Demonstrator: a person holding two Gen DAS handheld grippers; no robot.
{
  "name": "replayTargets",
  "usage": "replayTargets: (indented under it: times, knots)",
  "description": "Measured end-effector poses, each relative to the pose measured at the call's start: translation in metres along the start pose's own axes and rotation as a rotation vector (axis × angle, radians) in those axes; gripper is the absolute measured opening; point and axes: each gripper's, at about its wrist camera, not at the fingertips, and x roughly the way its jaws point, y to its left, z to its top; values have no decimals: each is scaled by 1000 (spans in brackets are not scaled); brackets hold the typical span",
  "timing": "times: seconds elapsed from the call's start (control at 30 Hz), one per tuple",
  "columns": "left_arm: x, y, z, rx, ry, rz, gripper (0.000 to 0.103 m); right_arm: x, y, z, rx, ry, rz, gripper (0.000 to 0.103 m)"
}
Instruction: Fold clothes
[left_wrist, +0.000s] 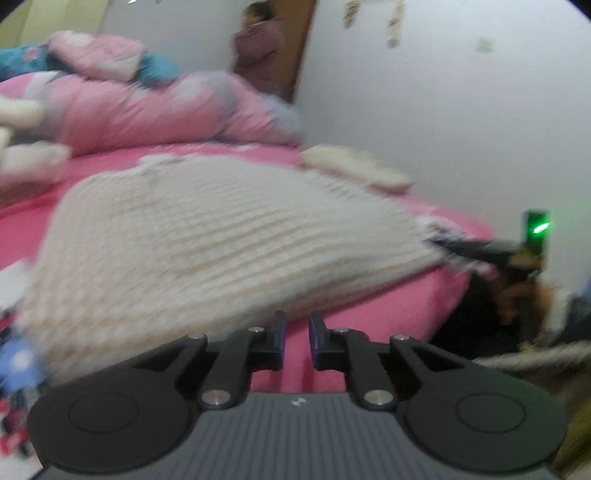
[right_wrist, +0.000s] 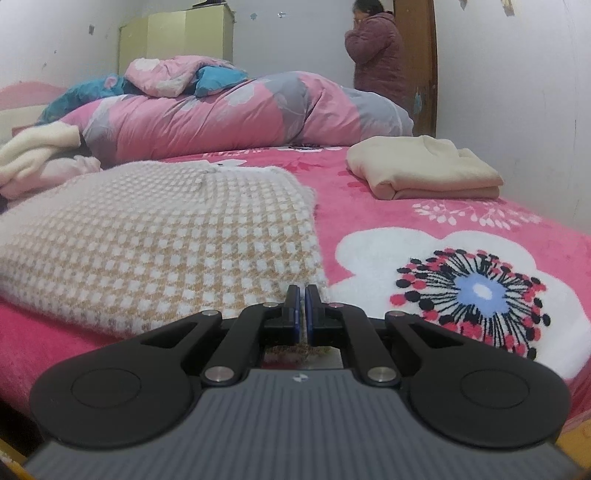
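Observation:
A cream and tan checked knit sweater (right_wrist: 159, 236) lies folded on the pink floral bed cover (right_wrist: 369, 206). It also shows, blurred, in the left wrist view (left_wrist: 207, 236). My right gripper (right_wrist: 301, 291) is shut at the sweater's near right corner, with the jaws almost touching; whether it pinches the hem is not clear. In the left wrist view that gripper (left_wrist: 476, 251) shows at the sweater's right corner. My left gripper (left_wrist: 297, 319) is open with a small gap, empty, just below the sweater's near edge.
A folded cream garment (right_wrist: 424, 170) lies on the bed's far right. A rolled pink quilt (right_wrist: 236, 110) and more clothes (right_wrist: 37, 155) lie at the back. A person (right_wrist: 376, 48) stands by the door. The bed's edge (left_wrist: 454, 295) drops off at right.

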Motion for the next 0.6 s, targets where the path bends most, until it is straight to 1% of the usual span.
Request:
replayTargets:
  times: [0.1,0.17,0.2,0.23,0.27,0.3,0.4,0.5,0.57,0.6]
  knots:
    - [24,-9,11,23,-30,25,18,0,1,0,-8,0,-5,2]
    - [37,-2,11,16,-11,70,18,0,4,0,-21,1,-12,2]
    - [38,4,8,10,2,92,12,0,4,0,-25,1,-15,2]
    - [33,11,3,3,9,120,6,-1,5,0,-29,1,-17,2]
    - [28,19,-2,-5,14,151,6,-1,5,0,-27,1,-17,2]
    - [17,29,-7,-31,18,180,3,-1,5,0,-25,0,-16,2]
    - [-20,62,-22,-121,10,261,3,-1,3,0,-12,-1,-8,2]
    - [-45,74,-28,-173,-12,256,3,0,-1,0,8,-1,6,2]
    - [-51,67,-24,-163,-5,278,3,1,-3,0,20,-1,14,2]
    - [-53,62,-20,-141,-6,286,5,1,-4,0,23,-1,18,2]
